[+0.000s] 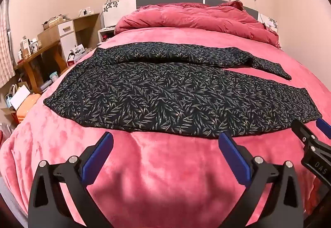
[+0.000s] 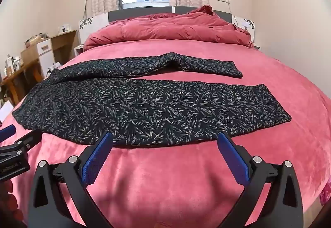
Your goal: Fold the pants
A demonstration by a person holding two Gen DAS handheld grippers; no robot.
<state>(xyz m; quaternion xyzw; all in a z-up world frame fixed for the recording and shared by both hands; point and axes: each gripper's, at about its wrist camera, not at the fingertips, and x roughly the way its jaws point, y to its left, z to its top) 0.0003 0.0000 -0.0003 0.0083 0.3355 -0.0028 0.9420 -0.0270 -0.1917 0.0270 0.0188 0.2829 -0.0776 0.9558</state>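
Black pants with a pale leaf print (image 1: 165, 91) lie spread flat across the pink bed blanket (image 1: 165, 166), waist to the left, two legs running right. They also show in the right wrist view (image 2: 144, 108). My left gripper (image 1: 165, 141) is open and empty, just short of the near edge of the pants. My right gripper (image 2: 165, 141) is open and empty, its fingertips at the near edge of the front leg. The right gripper also shows at the right edge of the left wrist view (image 1: 310, 135). The left gripper shows at the left edge of the right wrist view (image 2: 18, 139).
A crumpled red duvet (image 1: 196, 19) is heaped at the head of the bed, before a grey headboard (image 1: 169, 0). A cluttered wooden desk (image 1: 39, 56) and boxes (image 1: 20, 99) stand left of the bed. Walls close in on both sides.
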